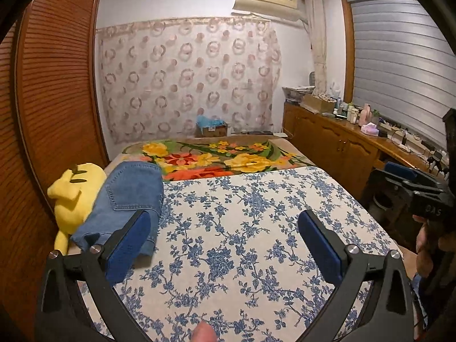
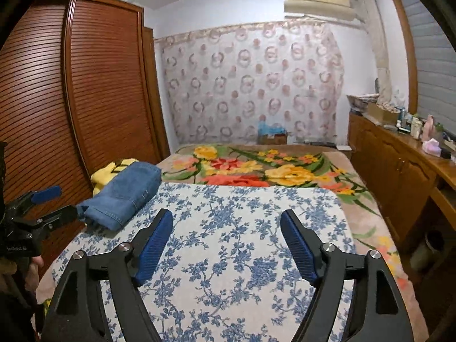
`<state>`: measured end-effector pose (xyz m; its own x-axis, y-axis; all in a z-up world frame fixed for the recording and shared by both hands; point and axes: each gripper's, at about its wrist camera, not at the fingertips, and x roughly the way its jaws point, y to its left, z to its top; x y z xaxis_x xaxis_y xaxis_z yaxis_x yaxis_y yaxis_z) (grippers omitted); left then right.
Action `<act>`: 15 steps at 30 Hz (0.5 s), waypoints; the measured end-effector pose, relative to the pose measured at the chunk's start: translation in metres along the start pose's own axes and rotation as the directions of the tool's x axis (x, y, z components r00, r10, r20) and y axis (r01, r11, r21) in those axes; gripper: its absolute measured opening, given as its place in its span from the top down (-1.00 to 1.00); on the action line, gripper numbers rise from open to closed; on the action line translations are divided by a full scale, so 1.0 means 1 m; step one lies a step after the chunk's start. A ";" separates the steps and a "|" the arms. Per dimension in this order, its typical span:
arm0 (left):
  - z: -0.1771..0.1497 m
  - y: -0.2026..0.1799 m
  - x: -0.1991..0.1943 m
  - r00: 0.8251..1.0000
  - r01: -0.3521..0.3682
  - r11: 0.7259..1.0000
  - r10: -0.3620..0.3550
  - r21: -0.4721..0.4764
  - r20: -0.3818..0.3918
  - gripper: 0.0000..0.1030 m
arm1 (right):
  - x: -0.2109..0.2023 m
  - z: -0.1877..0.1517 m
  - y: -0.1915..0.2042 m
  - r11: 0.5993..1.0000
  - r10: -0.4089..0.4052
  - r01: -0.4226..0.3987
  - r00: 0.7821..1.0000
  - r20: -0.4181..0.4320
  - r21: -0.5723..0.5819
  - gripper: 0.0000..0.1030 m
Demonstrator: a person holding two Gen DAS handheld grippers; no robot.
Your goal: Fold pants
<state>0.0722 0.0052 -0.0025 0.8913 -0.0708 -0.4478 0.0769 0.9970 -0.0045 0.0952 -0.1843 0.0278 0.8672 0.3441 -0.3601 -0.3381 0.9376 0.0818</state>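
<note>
Pants (image 1: pixel 125 199), blue denim and folded into a compact bundle, lie at the left of the left wrist frame on the edge of the blue-flowered sheet (image 1: pixel 242 228), partly over a yellow plush toy (image 1: pixel 74 193). I see my left gripper (image 1: pixel 225 236) with its jaws spread wide, nothing between them; the left pad (image 1: pixel 128 248) overlaps the bundle's lower corner in the picture, but I cannot tell whether it touches the cloth. In the right wrist frame the pants (image 2: pixel 125 193) sit at centre left, and the left gripper (image 2: pixel 50 202) appears at the left edge just beside them, a hand (image 2: pixel 34 270) below it. My right gripper (image 2: pixel 226 239) is likewise agape and empty, above bare sheet (image 2: pixel 242 199) in the lower centre. The right gripper (image 1: pixel 413 182) also shows at the right edge of the left wrist frame, held in a hand (image 1: pixel 427 248). A bright floral blanket (image 1: pixel 228 156) fills the frame's centre beyond the sheet; a louvred wardrobe (image 2: pixel 85 85) occupies the upper left.
</note>
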 end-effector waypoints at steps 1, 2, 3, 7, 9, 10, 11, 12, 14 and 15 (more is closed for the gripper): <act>0.001 -0.002 -0.003 1.000 -0.004 1.000 0.004 -0.001 0.001 -1.00 | 0.000 -0.002 0.002 1.000 -0.001 0.001 1.000 0.006 0.001 -0.59; 0.002 -0.003 -0.006 1.000 -0.005 1.000 0.005 -0.002 0.001 -1.00 | -0.006 -0.002 0.003 1.000 -0.005 0.005 1.000 0.013 0.002 -0.59; 0.003 -0.004 -0.009 1.000 -0.006 1.000 0.006 -0.003 -0.001 -1.00 | -0.010 -0.003 0.004 1.000 -0.011 0.011 1.000 0.020 0.003 -0.59; 0.002 -0.006 -0.018 1.000 -0.005 1.000 0.005 -0.006 0.014 -1.00 | -0.020 -0.006 0.006 1.000 -0.023 0.023 0.999 0.041 0.013 -0.59; 0.004 -0.008 -0.023 1.000 -0.010 1.000 0.010 -0.009 0.022 -1.00 | -0.025 -0.008 0.006 0.999 -0.031 0.031 0.998 0.049 0.013 -0.59; 0.004 -0.009 -0.025 1.000 -0.013 1.000 0.013 -0.009 0.025 -1.00 | -0.026 -0.009 0.007 0.999 -0.033 0.033 0.998 0.052 0.012 -0.59; 0.005 -0.009 -0.026 0.999 -0.015 1.000 0.015 -0.008 0.028 -1.00 | -0.026 -0.009 0.007 0.999 -0.034 0.033 0.998 0.054 0.013 -0.59; 0.006 -0.010 -0.028 0.999 -0.015 1.000 0.015 -0.008 0.030 -1.00 | -0.026 -0.010 0.007 0.999 -0.035 0.034 0.998 0.054 0.013 -0.59; 0.007 -0.012 -0.032 0.999 -0.012 1.000 0.012 -0.011 0.036 -1.00 | -0.025 -0.011 0.006 0.999 -0.038 0.037 0.998 0.055 0.014 -0.59; 0.009 -0.011 -0.031 0.999 -0.013 1.000 0.013 -0.010 0.038 -1.00 | -0.024 -0.011 0.006 0.999 -0.041 0.040 0.998 0.056 0.013 -0.60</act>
<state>0.0475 -0.0035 0.0193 0.9084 -0.0590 -0.4138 0.0613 0.9981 -0.0078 0.0684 -0.1870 0.0266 0.8992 0.3080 -0.3108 -0.2982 0.9512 0.0797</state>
